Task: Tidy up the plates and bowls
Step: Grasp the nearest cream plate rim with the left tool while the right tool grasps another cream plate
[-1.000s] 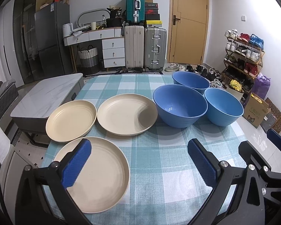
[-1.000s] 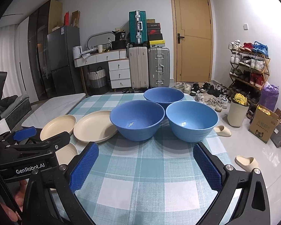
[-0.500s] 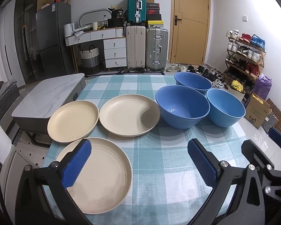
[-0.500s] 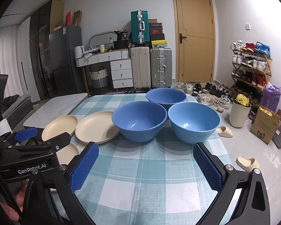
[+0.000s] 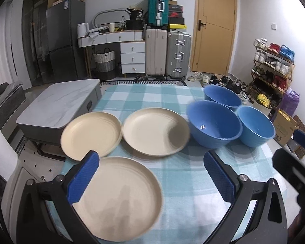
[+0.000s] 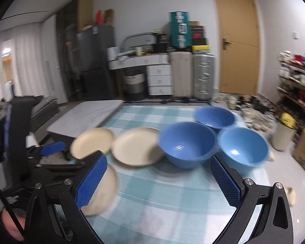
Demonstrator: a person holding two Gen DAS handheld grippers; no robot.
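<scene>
Three cream plates and three blue bowls sit on a table [image 5: 172, 193] covered in teal checked cloth. The left gripper [image 5: 151, 175] hovers over the near edge, its blue-padded fingers wide apart and empty, the left finger above the near plate [image 5: 120, 201]. Behind it lie the left plate [image 5: 90, 137] and middle plate [image 5: 155, 133], rims just beside each other. To the right, the front bowl [image 5: 214, 123], right bowl [image 5: 256, 128] and far bowl [image 5: 222, 97] cluster close together. The right gripper [image 6: 157, 181] hangs above the cloth facing the front bowl, fingers likewise spread and holding nothing. Its view is motion-blurred. Suitcases [image 5: 166, 52] stand against the far wall.
</scene>
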